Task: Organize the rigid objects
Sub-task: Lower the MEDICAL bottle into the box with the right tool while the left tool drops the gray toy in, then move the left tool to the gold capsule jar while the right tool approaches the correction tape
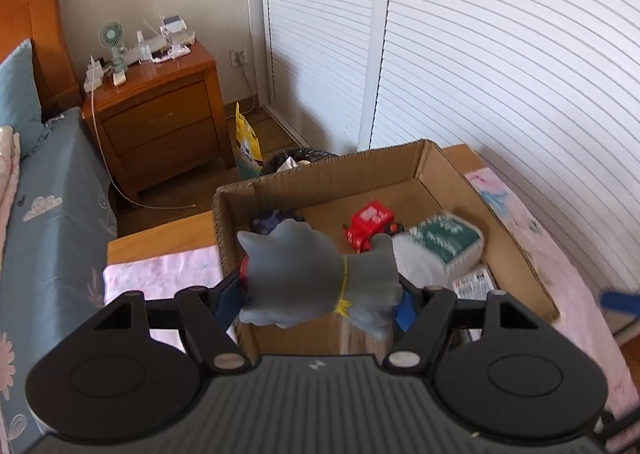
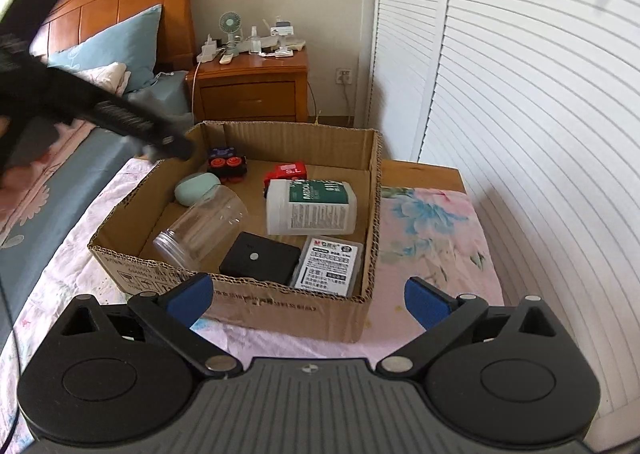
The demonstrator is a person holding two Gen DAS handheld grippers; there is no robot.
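My left gripper [image 1: 320,300] is shut on a grey rubber cat toy [image 1: 316,274] and holds it above the near left wall of the open cardboard box [image 1: 500,221]. In the right wrist view the left gripper shows as a blurred black shape [image 2: 132,121] over the box's far left corner. The box [image 2: 280,306] holds a white bottle with a green label [image 2: 312,207], a clear jar [image 2: 204,230], a black case [image 2: 260,258], a card pack [image 2: 328,268], a red toy car [image 2: 286,171], a mint pebble-shaped case [image 2: 196,187] and a dark wheeled toy [image 2: 226,163]. My right gripper [image 2: 306,300] is open and empty in front of the box.
The box sits on a pink floral cloth [image 2: 432,230] over a low wooden table. A bed with blue sheets [image 1: 48,213] lies to the left. A wooden nightstand [image 1: 160,121] with a small fan stands behind. White louvred doors [image 1: 500,53] are at the right.
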